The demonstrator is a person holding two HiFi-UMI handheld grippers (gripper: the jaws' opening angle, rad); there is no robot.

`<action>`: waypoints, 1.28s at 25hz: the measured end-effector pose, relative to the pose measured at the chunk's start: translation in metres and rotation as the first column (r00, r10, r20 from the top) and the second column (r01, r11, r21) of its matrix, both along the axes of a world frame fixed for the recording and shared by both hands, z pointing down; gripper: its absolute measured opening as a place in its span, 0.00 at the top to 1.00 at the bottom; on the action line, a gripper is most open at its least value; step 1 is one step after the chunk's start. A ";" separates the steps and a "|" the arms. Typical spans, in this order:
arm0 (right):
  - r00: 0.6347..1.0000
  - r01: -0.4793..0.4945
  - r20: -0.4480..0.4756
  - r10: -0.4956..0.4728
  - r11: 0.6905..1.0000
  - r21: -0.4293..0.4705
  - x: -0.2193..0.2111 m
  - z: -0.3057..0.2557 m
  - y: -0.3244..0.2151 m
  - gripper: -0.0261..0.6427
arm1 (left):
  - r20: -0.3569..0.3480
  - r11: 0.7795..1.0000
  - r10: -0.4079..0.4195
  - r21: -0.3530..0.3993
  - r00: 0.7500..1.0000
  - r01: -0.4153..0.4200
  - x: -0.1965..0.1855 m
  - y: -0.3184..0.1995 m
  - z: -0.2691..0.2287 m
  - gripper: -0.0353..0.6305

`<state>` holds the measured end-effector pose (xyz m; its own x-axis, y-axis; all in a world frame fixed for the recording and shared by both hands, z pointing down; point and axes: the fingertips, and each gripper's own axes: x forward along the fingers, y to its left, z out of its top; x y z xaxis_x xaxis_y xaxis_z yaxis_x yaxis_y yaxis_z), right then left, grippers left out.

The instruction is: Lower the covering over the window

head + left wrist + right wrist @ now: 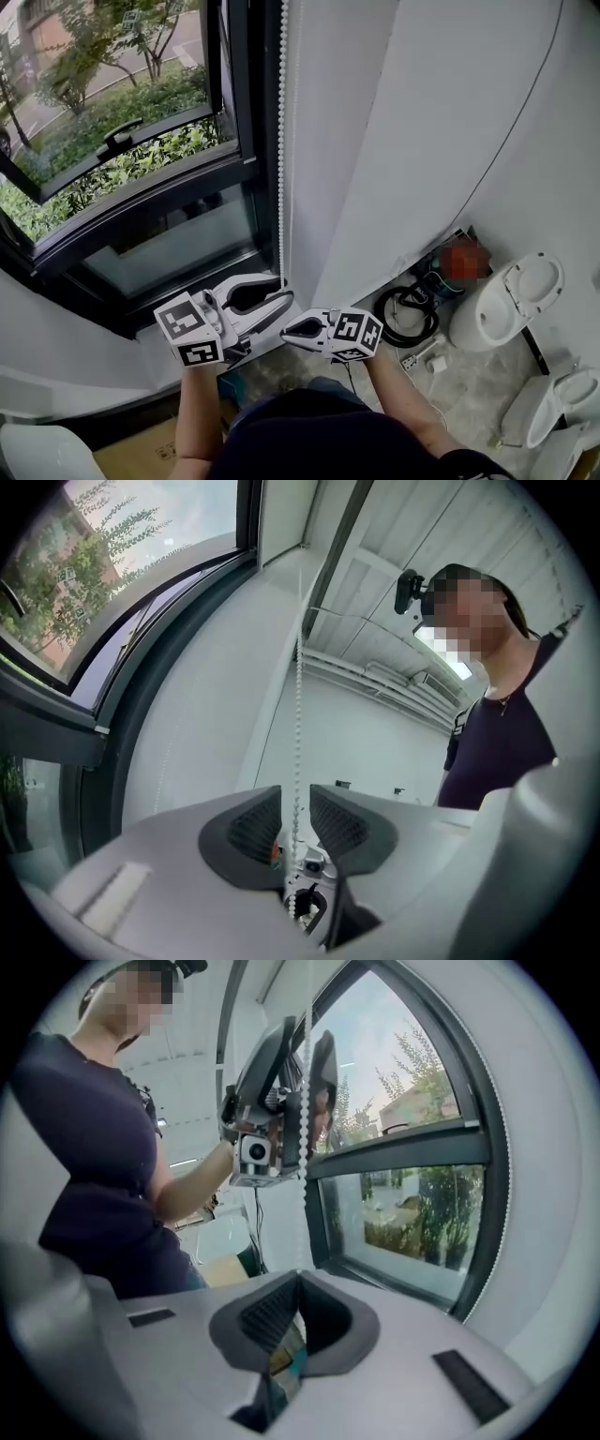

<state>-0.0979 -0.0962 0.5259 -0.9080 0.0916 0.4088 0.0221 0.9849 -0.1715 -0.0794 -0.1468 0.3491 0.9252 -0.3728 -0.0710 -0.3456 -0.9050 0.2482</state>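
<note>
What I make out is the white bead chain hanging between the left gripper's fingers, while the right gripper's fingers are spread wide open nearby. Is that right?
Not quite. The right gripper has its fingers closed together with nothing between them, as the right gripper view shows. The rest holds: the white bead chain does hang between the fingers of the left gripper.

Your left gripper (284, 295) is held out level, jaws apart; the cord (298, 714) hangs free in the gap between the pads. Your right gripper (289, 328) sits just beside it, tipped slightly down, jaws fully together on nothing. Left forearm (192, 412) and right forearm (408, 403) both reach forward.
</note>
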 end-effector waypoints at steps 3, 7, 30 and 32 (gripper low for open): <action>1.000 -0.009 0.000 0.009 1.000 0.006 0.000 0.000 0.000 0.94 | 0.010 1.000 -0.012 -0.013 1.000 0.012 0.001 -0.004 0.000 0.89; 1.000 -0.018 -0.003 0.018 1.000 0.015 0.005 0.001 -0.003 0.94 | -0.008 0.999 0.027 -0.026 1.000 -0.027 0.008 0.001 0.000 0.92; 0.965 0.049 -0.258 -0.042 0.999 0.019 0.017 0.078 0.016 0.94 | -0.063 0.951 0.146 -0.265 0.987 -0.158 0.019 0.026 0.082 0.93; 0.964 0.049 -0.262 -0.042 0.999 0.023 0.018 0.077 0.014 0.94 | -0.049 0.954 0.154 -0.255 0.987 -0.161 0.020 0.025 0.082 0.93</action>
<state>-0.0800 -0.0819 0.6031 -0.7645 0.1151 0.6343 0.0251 0.9885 -0.1491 -0.0591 -0.1218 0.4311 0.9726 -0.2316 -0.0188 -0.1934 -0.8518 0.4868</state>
